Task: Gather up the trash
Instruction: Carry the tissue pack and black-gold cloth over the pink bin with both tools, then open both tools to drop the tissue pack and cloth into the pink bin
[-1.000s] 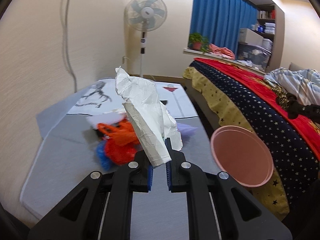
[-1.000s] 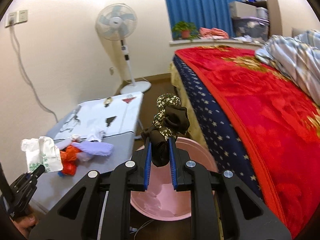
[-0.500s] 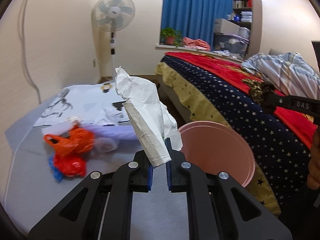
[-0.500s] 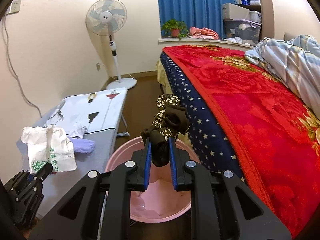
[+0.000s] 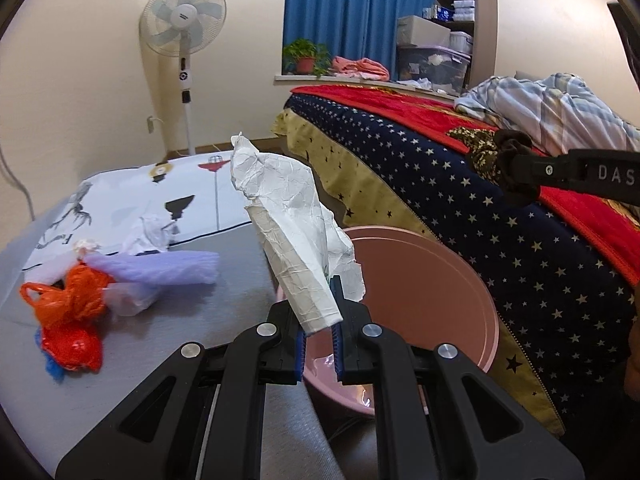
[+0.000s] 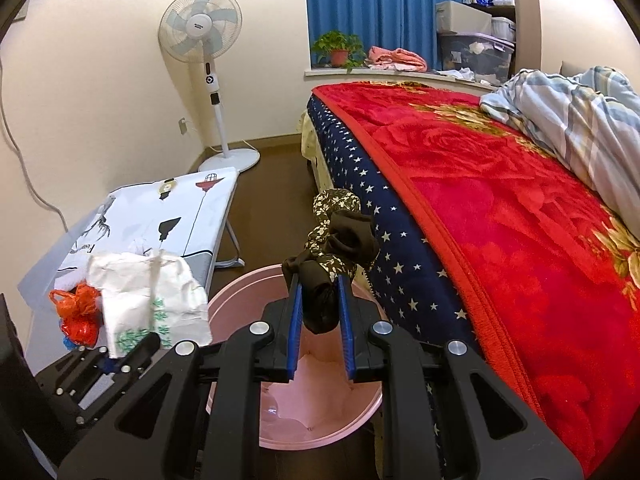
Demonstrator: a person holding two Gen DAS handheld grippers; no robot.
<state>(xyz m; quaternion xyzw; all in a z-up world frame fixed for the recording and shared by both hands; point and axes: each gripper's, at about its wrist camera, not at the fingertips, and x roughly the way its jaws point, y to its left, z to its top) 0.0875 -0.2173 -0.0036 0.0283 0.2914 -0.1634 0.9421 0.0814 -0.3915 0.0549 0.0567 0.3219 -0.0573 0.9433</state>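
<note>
Left wrist view: left gripper (image 5: 318, 322) clamped on crumpled white paper (image 5: 294, 236), now carried from table (image 5: 224, 320) to pink bin (image 5: 432, 292) rim; right gripper (image 6: 319, 316) pinching dark cloth wad (image 6: 334, 252) above bin; both appear ready to drop

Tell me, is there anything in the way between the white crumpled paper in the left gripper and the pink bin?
Nothing visible blocks it. The left gripper is shut on the white crumpled paper, and the open pink bin sits just beyond it. The right gripper, shut on a dark cloth bundle, hangs above the bin too.
</note>
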